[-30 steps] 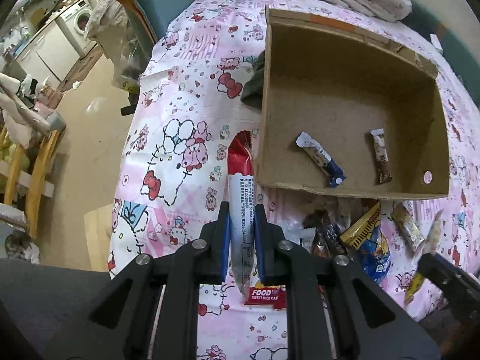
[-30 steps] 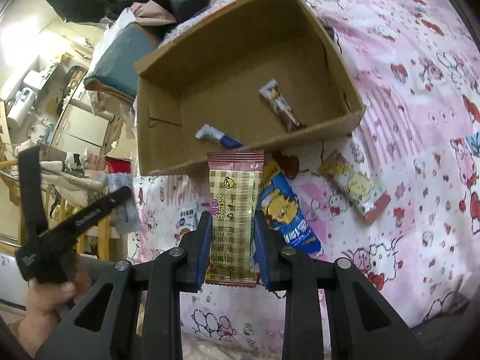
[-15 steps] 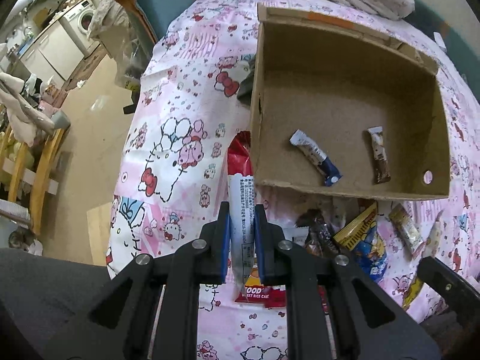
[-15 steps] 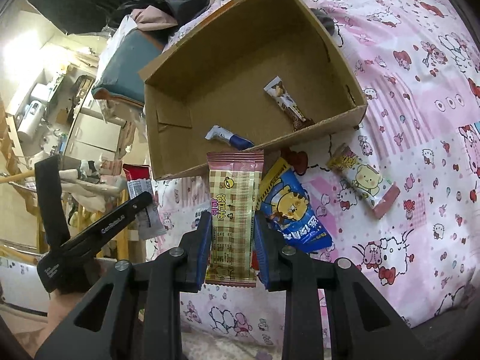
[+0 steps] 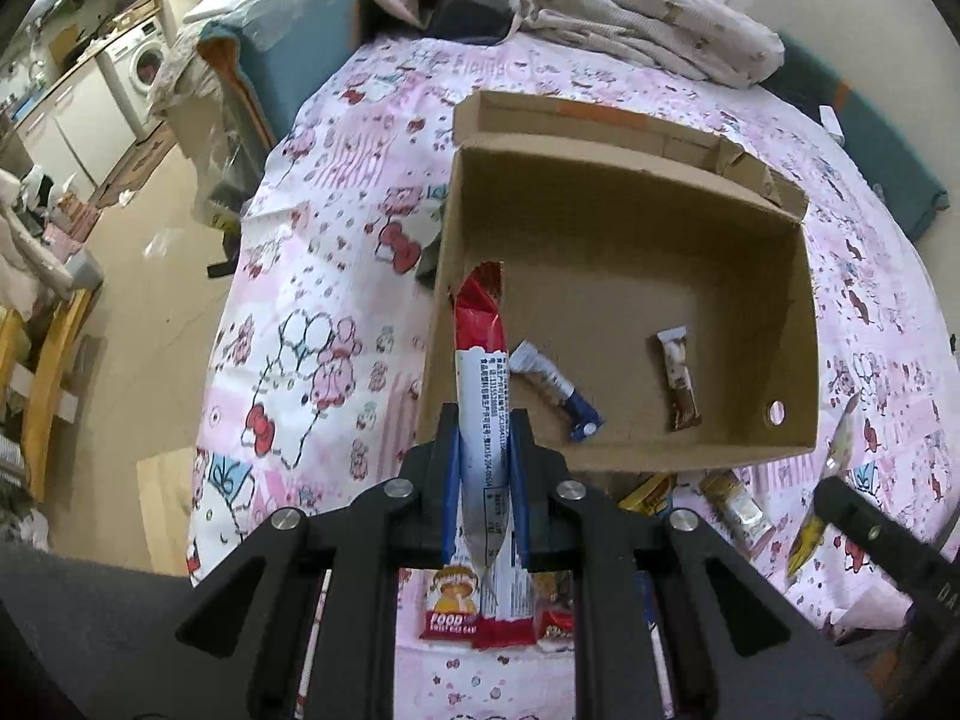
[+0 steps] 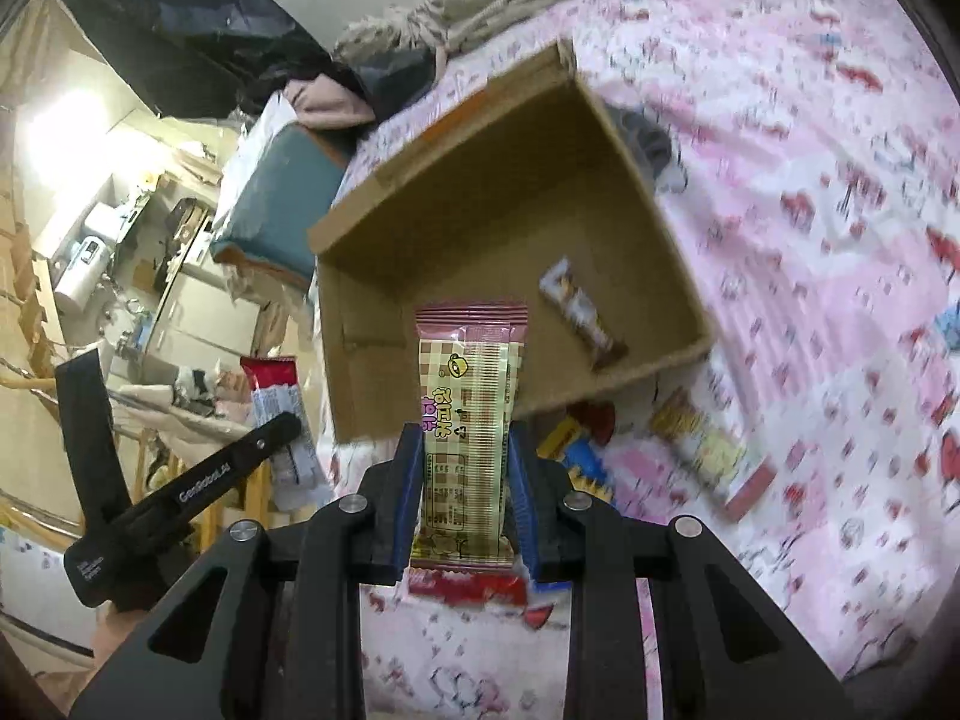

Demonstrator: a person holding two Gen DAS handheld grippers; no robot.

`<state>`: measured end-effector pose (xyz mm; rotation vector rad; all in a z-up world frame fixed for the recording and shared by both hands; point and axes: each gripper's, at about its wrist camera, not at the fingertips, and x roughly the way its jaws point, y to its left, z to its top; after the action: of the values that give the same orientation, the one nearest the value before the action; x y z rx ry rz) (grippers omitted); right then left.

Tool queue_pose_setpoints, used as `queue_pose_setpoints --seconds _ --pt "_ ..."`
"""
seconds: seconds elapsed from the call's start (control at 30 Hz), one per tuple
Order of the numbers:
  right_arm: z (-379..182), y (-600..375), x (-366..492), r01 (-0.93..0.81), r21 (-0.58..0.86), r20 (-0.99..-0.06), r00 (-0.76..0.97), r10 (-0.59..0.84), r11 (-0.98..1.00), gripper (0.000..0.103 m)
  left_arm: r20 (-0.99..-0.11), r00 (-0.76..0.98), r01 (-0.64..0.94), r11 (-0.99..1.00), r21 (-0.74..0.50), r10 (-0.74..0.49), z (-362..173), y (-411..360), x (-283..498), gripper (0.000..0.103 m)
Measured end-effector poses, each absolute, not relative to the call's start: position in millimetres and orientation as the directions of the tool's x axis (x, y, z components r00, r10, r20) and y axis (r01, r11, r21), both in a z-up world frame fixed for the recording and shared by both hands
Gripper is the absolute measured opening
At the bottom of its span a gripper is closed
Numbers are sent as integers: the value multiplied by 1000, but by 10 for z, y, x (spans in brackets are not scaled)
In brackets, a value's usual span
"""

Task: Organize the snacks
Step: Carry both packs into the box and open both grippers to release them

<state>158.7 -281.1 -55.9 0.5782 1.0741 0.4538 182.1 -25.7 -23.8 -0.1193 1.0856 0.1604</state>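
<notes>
Right gripper (image 6: 461, 474) clamped on checkered snack pack (image 6: 467, 438), held over near edge of cardboard box (image 6: 480, 180) w/ one brown bar (image 6: 582, 315) inside.

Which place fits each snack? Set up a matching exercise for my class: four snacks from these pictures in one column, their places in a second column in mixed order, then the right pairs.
Snacks
1. red and white rice cake packet
2. checked yellow and pink packet
3. brown chocolate bar
4. blue tiger packet

Places
A. lying on the pink bedsheet, outside the cardboard box
B. clamped in the left gripper
C. lying on the floor of the cardboard box
D. clamped in the right gripper

Pairs: 1-B, 2-D, 3-C, 4-A
</notes>
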Motion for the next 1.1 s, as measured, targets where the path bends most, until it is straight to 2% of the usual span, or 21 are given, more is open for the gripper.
queue_pose_setpoints --seconds 0.47,0.67,0.8,1.1 --pt "-457 -2727 2038 -117 567 -694 465 550 815 29 -878 473 -157 988 -1 74 -244 -340 2235 12" --pt "-570 -2693 2239 -105 513 -746 437 503 852 29 -878 474 -121 993 10 67 -304 -422 2423 12" --pt "-720 -2746 2374 -53 596 -724 395 565 801 29 -878 476 -99 995 15 60 -385 -506 2543 12" --pt "-829 -2766 2459 -4 565 -750 415 515 825 29 -883 464 -74 996 43 73 -608 -655 2724 12"
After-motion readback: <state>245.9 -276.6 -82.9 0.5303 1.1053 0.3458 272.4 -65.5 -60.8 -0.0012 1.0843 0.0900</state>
